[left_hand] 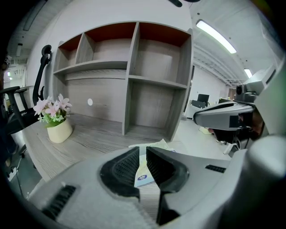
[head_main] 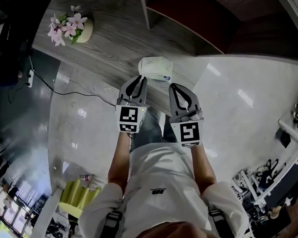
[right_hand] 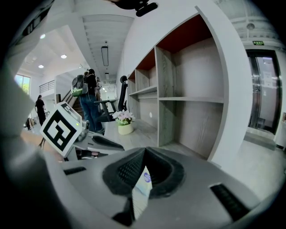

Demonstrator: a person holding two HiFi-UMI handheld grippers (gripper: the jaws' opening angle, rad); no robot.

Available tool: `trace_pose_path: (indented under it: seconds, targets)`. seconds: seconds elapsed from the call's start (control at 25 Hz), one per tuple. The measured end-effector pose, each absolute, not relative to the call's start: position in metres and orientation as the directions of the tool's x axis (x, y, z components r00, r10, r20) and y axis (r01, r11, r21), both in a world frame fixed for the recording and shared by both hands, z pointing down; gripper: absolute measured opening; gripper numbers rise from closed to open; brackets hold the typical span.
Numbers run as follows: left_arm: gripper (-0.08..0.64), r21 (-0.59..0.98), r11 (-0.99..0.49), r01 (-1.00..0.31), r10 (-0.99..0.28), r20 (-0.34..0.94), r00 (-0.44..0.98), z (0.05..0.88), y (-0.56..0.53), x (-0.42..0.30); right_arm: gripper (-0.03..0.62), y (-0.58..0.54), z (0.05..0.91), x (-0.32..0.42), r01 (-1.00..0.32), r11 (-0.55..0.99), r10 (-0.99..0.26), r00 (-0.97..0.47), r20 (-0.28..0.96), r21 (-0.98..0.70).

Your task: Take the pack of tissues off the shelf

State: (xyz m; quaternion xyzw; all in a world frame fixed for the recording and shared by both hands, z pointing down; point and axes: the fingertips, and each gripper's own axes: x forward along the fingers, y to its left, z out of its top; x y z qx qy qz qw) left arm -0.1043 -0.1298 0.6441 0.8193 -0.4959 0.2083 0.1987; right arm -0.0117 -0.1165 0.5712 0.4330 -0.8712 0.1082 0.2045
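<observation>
The pale green pack of tissues [head_main: 155, 68] lies flat on the grey wood desk [head_main: 113, 45], in front of the open shelf unit [left_hand: 134, 80] and not inside it. My left gripper [head_main: 140, 80] is shut, its tip just short of the pack's near edge. In the left gripper view the pack [left_hand: 144, 172] shows through the thin slit between the jaws of that gripper [left_hand: 143, 149]. My right gripper [head_main: 173, 86] is also shut and hovers beside the pack's near right corner. The right gripper view shows the pack [right_hand: 142, 190] beyond the closed tips of that gripper [right_hand: 144, 150]. Neither gripper holds anything.
A cream pot of pink flowers [head_main: 74, 29] stands on the desk to the left. The shelf's compartments [right_hand: 187, 98] look bare. A black cable [head_main: 66, 91] runs over the glossy floor below the desk edge. People [right_hand: 89, 98] stand farther off on the left.
</observation>
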Motion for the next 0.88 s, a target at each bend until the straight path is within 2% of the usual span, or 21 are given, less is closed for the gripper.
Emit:
trace_pose_path:
  seconds: [0.88]
  targets:
    - [0.035, 0.107, -0.435, -0.894, -0.75, 0.506, 0.425, 0.623, -0.121, -0.104, 0.025, -0.104, 0.571, -0.02, -0.789, 0.614, -0.702, -0.558, 0.442, -0.02]
